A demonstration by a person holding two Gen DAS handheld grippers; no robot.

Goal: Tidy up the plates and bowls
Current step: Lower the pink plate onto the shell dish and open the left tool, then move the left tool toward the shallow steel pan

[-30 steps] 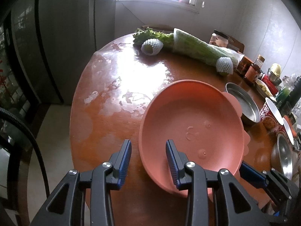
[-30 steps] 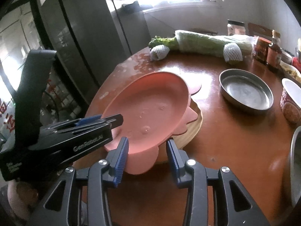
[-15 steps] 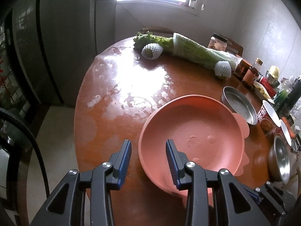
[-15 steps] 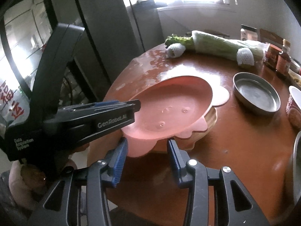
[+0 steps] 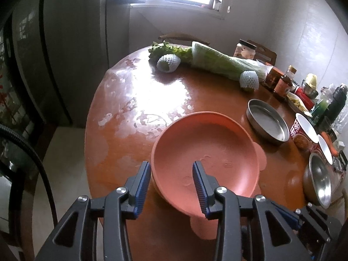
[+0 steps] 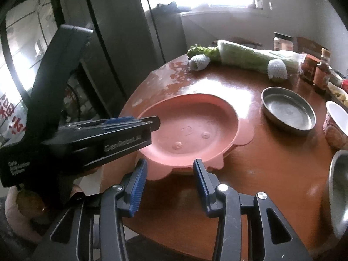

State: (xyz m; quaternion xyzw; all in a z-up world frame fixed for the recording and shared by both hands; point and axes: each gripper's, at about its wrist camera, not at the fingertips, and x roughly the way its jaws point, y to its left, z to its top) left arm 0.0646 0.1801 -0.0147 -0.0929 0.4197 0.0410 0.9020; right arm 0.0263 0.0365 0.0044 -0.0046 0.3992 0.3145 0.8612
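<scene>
A pink bowl-shaped plate with ear-like tabs (image 5: 208, 152) lies flat on the round brown table (image 5: 134, 108), near its front edge; it also shows in the right wrist view (image 6: 191, 128). My left gripper (image 5: 171, 176) is open, its jaws either side of the plate's near-left rim, not gripping. It shows from the side in the right wrist view (image 6: 152, 122). My right gripper (image 6: 169, 171) is open just short of the plate's near tabs. A steel dish (image 5: 268, 125) sits to the right (image 6: 288, 111).
A long cabbage (image 5: 221, 62) and two foam-netted fruits (image 5: 168, 62) lie at the table's far side. Jars, bottles and paper cups (image 5: 303, 132) crowd the right side. A steel bowl (image 5: 318, 179) sits at the right edge. A dark fridge stands left of the table.
The pink plate went from tilted and lifted to lying flat on the table. Both grippers have pulled back from it toward the front edge, jaws open.
</scene>
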